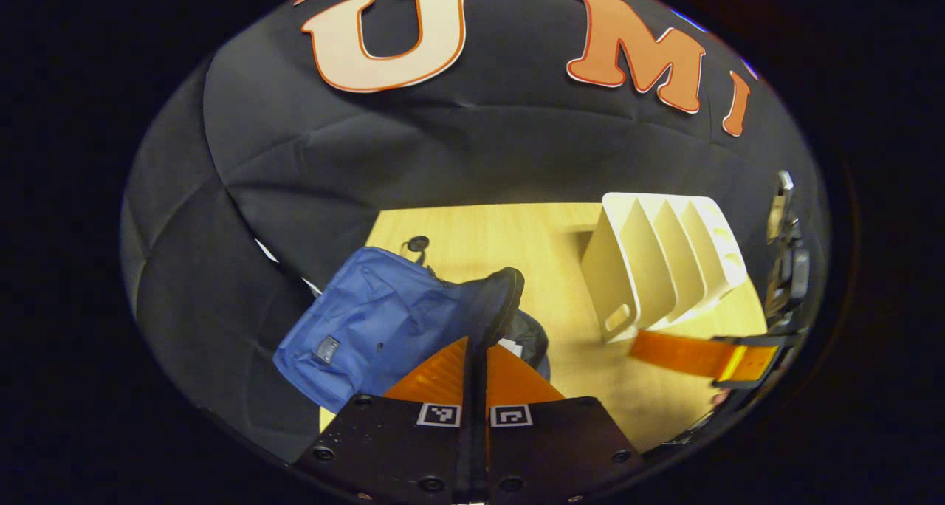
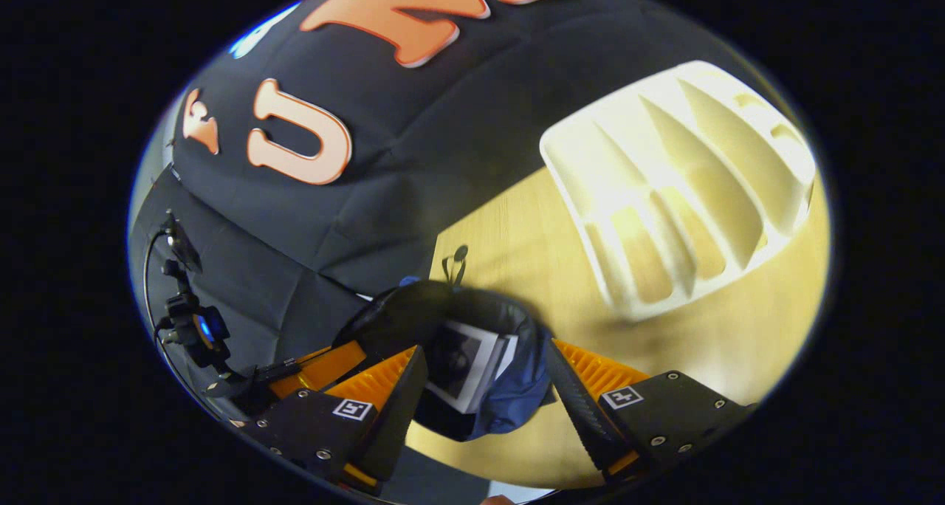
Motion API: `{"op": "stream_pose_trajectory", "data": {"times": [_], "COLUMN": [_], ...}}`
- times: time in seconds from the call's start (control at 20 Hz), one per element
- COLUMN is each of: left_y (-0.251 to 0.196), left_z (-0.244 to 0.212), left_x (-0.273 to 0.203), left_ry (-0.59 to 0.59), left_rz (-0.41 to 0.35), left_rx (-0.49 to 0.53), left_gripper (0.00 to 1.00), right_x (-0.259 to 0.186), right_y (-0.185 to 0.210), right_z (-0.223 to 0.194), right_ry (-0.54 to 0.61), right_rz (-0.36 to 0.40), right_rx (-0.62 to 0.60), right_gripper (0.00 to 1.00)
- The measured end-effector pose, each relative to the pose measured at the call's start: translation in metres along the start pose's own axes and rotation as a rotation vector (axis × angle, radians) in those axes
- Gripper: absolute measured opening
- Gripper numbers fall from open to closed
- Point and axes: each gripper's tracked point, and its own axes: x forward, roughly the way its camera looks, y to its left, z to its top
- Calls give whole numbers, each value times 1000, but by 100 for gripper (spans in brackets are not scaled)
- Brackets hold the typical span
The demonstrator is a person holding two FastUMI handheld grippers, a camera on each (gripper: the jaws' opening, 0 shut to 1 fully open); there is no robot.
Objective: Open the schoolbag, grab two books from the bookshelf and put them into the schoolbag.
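Since the bag (image 1: 369,324) is soft cloth, its rim sags; left gripper (image 1: 472,342) pinches that rim beside the shelf (image 1: 664,265); right gripper (image 2: 483,376) gapes wide over books (image 2: 472,365) inside

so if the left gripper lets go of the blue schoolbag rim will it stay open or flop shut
Probably flop. The schoolbag is soft, creased cloth that sags away from where the left gripper pinches its rim, so the mouth likely slumps shut once released. The books inside may prop it partly open. It shouldn't roll or slide much on the table.
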Motion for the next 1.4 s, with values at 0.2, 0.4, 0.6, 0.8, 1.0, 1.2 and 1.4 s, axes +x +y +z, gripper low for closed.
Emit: {"op": "stream_pose_trajectory", "data": {"times": [0.2,0.4,0.6,0.8,1.0,1.2,1.4], "left_y": [-14,-39,-57,-94,-147,-190,-215], "left_z": [-4,-10,1,40,80,121,150], "left_x": [0,-2,-12,-38,-65,-99,-126], "left_ry": [-30,-59,-134,-263,-406,-589,-776], "left_rz": [73,98,94,86,33,-12,-59], "left_rx": [79,120,85,115,141,129,68], "left_gripper": [2,11,21,31,53,68,77], "right_x": [-38,-76,-108,-134,-160,-182,-202], "right_y": [-21,-44,-64,-76,-82,-82,-86], "right_z": [54,100,131,150,169,190,201], "right_ry": [-128,-245,-328,-379,-449,-524,-581], "right_rz": [-52,-107,-171,-194,-233,-258,-297], "right_rx": [-124,-206,-295,-293,-376,-425,-466], "right_gripper": [96,96,96,96,96,96,96]}}
